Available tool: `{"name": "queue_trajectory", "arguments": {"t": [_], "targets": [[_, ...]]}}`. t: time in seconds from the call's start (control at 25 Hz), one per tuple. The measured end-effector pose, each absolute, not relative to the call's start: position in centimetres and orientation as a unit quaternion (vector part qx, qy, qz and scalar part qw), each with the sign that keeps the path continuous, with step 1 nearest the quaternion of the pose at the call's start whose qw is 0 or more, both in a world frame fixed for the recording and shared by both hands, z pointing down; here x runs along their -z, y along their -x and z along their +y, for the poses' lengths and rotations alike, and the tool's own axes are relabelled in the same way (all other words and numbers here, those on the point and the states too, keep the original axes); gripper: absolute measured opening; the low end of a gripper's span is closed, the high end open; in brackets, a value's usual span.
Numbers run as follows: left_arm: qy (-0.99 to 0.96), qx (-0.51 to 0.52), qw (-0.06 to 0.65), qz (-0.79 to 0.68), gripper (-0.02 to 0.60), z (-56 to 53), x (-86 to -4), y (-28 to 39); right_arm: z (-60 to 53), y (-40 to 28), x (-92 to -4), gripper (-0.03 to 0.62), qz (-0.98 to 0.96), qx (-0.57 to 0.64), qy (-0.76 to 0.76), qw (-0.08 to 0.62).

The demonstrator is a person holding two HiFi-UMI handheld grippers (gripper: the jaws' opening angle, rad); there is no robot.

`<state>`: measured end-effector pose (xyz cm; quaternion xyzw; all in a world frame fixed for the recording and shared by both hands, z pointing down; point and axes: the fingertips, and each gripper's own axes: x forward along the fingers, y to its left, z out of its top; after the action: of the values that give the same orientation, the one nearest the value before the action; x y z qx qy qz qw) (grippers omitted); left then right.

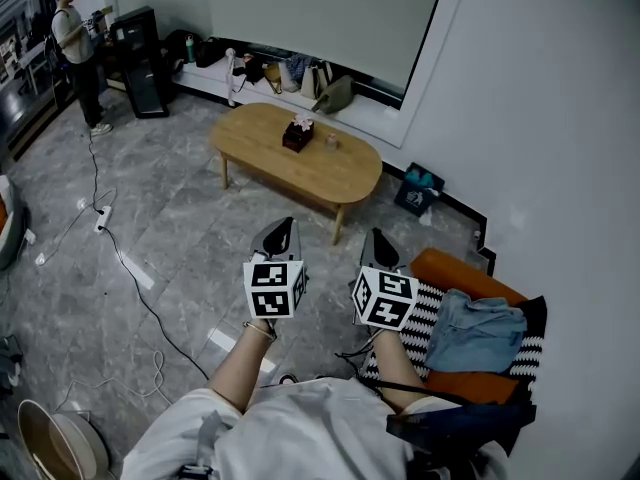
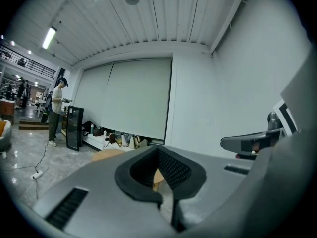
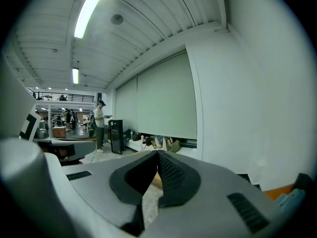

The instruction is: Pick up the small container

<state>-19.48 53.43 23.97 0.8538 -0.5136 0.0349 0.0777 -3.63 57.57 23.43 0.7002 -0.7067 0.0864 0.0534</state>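
Observation:
The small container [image 1: 331, 140], a pale little cup, stands on the oval wooden table [image 1: 262, 146] beside a dark tissue box [image 1: 298, 133]. Both grippers are held side by side over the floor, well short of the table and pointing toward it. My left gripper [image 1: 284, 230] is shut with nothing in it; in the left gripper view its ribbed pads meet at the tip [image 2: 158, 150]. My right gripper [image 1: 379, 238] is shut too, and its tips [image 3: 158, 153] touch with nothing held. The container itself does not show in either gripper view.
A person [image 1: 75, 53] stands far left by a black cabinet [image 1: 140, 63]. Cables [image 1: 110, 238] trail over the grey stone floor. Bags [image 1: 300, 73] line the wall ledge behind the table. An orange seat with striped cloth and folded jeans [image 1: 480, 328] is at my right.

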Motion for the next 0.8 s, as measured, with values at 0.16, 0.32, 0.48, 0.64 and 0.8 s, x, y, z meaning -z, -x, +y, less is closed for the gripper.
{"name": "queue_trajectory", "arguments": {"t": [0.16, 0.32, 0.48, 0.64, 0.8], "targets": [[-0.855, -0.040, 0.081, -0.510, 0.002, 52.9, -24.6, 20.3, 57.4, 4.6, -24.3, 0.023, -0.702, -0.096, -0.704, 0.056], [-0.859, -0.047, 0.083, -0.503, 0.002, 52.7, -25.3, 20.2, 57.1, 4.8, -24.7, 0.023, -0.695, -0.100, -0.709, 0.058], [-0.860, -0.044, 0.087, -0.501, 0.002, 51.5, -25.6, 20.0, 56.0, 4.8, -25.4, 0.023, -0.694, -0.102, -0.710, 0.060], [-0.860, -0.044, 0.087, -0.502, 0.002, 49.7, -25.7, 19.7, 54.2, 4.4, -25.4, 0.023, -0.695, -0.101, -0.709, 0.065], [-0.859, -0.044, 0.083, -0.503, 0.002, 47.2, -25.5, 18.6, 51.2, 3.4, -25.7, 0.023, -0.699, -0.103, -0.704, 0.067]]}}
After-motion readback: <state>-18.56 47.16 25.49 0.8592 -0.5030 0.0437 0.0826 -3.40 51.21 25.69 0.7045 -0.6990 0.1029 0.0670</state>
